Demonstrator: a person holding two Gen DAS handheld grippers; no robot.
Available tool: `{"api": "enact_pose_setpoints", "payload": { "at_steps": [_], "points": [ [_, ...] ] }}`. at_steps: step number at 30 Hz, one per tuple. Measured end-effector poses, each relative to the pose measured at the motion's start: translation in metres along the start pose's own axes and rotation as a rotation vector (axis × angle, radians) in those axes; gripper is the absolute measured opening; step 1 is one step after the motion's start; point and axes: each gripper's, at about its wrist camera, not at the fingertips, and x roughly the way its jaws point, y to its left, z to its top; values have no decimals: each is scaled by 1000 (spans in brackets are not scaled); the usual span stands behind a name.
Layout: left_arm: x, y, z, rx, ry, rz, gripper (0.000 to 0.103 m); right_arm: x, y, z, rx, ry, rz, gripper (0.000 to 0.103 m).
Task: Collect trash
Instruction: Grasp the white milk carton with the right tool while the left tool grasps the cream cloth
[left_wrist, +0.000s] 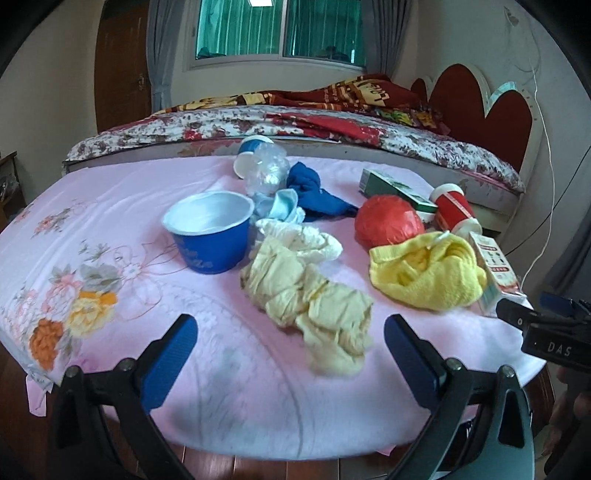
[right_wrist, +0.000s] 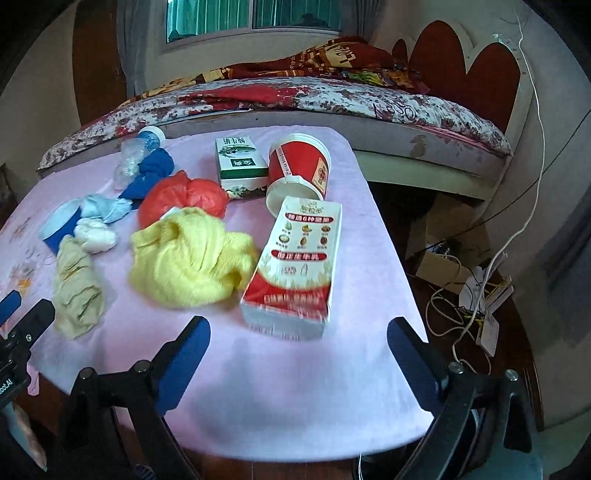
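Note:
A pink cloth covers the table (left_wrist: 229, 387). On it lie a blue paper bowl (left_wrist: 210, 230), a crumpled pale yellow rag (left_wrist: 306, 295), a yellow cloth (left_wrist: 424, 275), a red plastic bag (left_wrist: 388, 221), a blue cloth (left_wrist: 314, 192) and a clear crushed bottle (left_wrist: 267, 170). My left gripper (left_wrist: 290, 350) is open just short of the pale rag, nothing between its fingers. My right gripper (right_wrist: 297, 354) is open near the table's front edge, its fingers either side of the near end of a red-and-white carton (right_wrist: 299, 269), not touching it. A red cup (right_wrist: 301, 166) and a green box (right_wrist: 240, 166) lie behind the carton.
A bed (left_wrist: 332, 129) with a floral cover stands right behind the table. Right of the table, cardboard boxes and tangled cables (right_wrist: 469, 291) lie on the dark floor. The other gripper's body shows at the right edge of the left wrist view (left_wrist: 546, 332).

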Motion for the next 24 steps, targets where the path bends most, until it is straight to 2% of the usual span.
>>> {"api": "enact_pose_setpoints", "payload": {
  "at_steps": [3,6,8,11,15,16,19,21,24],
  "points": [
    [15,-2,4,8,27,5,88,14,0,7,-2,7,-7,97],
    [28,-2,7,2,50,8,87,24,-3,11,9,11,-10,91],
    [34,-1,9,-4,56,6,86,29,-7,13,23,14,-4,83],
    [38,3,7,-1,68,0,79,36,-15,13,54,39,25,68],
    [35,8,1,-7,67,-38,66,34,-14,7,31,46,27,60],
    [34,8,0,-7,67,-47,58,33,-14,5,21,41,21,54],
    [29,7,-3,3,56,-85,40,28,-17,2,12,33,23,54],
    [25,5,-1,13,47,-90,32,21,-22,1,14,20,14,54],
    [15,4,1,21,25,-106,30,7,-29,0,20,-6,11,54]
  ]
}}
